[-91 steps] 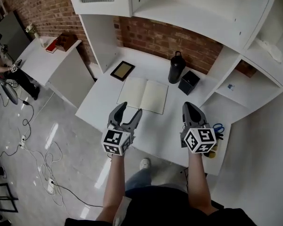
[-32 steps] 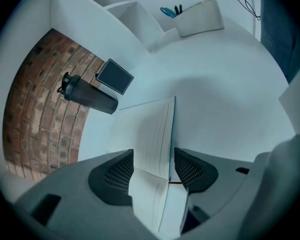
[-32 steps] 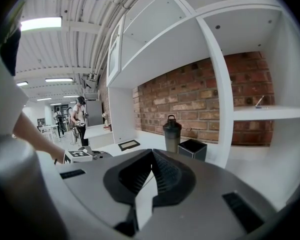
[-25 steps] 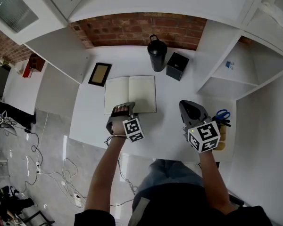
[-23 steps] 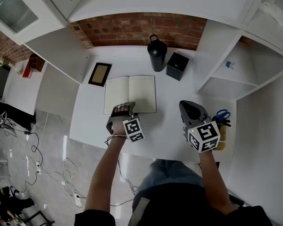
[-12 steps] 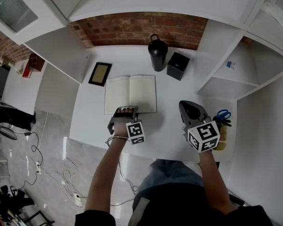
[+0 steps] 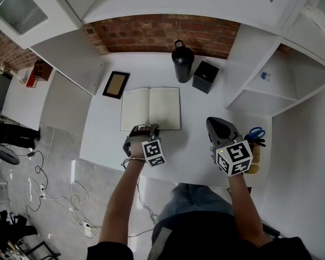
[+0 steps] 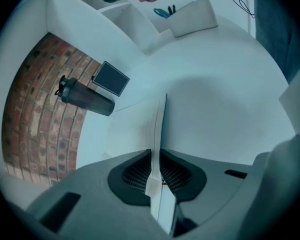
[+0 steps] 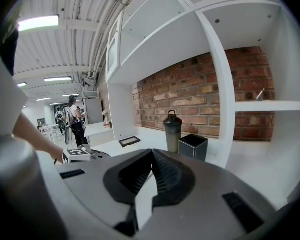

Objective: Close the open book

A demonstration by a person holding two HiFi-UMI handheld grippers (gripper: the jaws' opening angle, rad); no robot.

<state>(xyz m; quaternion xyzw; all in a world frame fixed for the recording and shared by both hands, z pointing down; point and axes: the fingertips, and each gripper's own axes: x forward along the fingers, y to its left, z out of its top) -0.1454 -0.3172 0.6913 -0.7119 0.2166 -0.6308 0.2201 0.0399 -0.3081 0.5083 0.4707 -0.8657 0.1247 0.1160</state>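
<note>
The open book [image 7: 150,108] lies flat on the white desk [image 7: 195,145], pale pages up. My left gripper [image 7: 143,128] is at the middle of its near edge, pointing steeply down. In the left gripper view a thin edge of the book [image 8: 160,129] stands between the pads, and the jaws of the left gripper [image 8: 155,156] are closing on it. My right gripper [image 7: 215,124] hovers over the desk to the right of the book, shut and holding nothing; its tips [image 9: 151,154] meet.
A black bottle [image 7: 182,62] and a black box [image 7: 205,76] stand behind the book by the brick wall. A dark picture frame [image 7: 116,85] lies to the book's left. Scissors [image 7: 254,132] sit in the right shelf nook. White shelving overhangs the desk.
The left gripper's jaws have narrowed from wide open onto the book's near edge. The right gripper has stayed where it was.
</note>
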